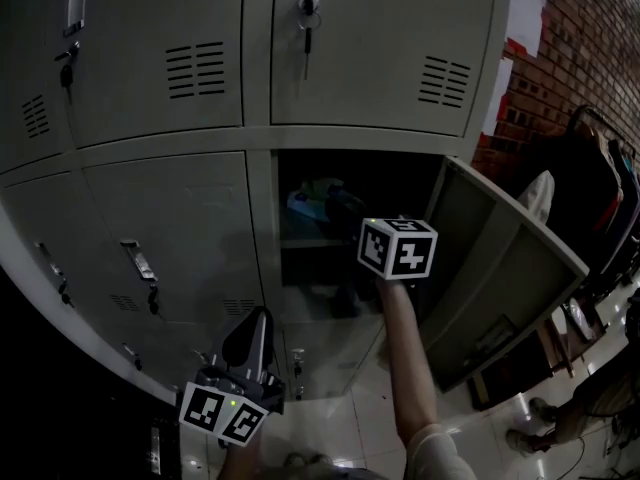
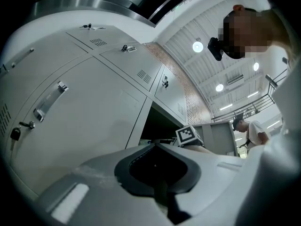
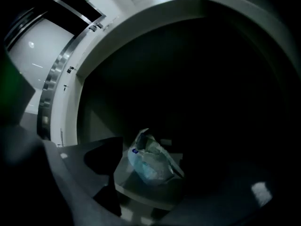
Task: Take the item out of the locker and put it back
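The open locker (image 1: 340, 183) holds a crumpled bluish packet (image 1: 310, 200) on its shelf. My right gripper (image 1: 345, 216) reaches level into that dark compartment, its marker cube (image 1: 397, 248) just outside the opening. In the right gripper view the packet (image 3: 150, 164) lies on the shelf edge (image 3: 141, 194) between the wide-apart jaws of the right gripper (image 3: 178, 173), and the pads are not touching it. My left gripper (image 1: 260, 318) hangs low in front of the closed lockers. It points upward, shut and with nothing in it. In its own view, the left gripper (image 2: 157, 149) shows its jaws meeting.
The locker door (image 1: 500, 268) swings out to the right of my right arm. Closed lockers with keys (image 1: 307, 13) surround the opening. A brick wall (image 1: 570, 58) and dark furniture (image 1: 600, 198) stand at right. Someone's feet (image 1: 530, 423) are on the tiled floor.
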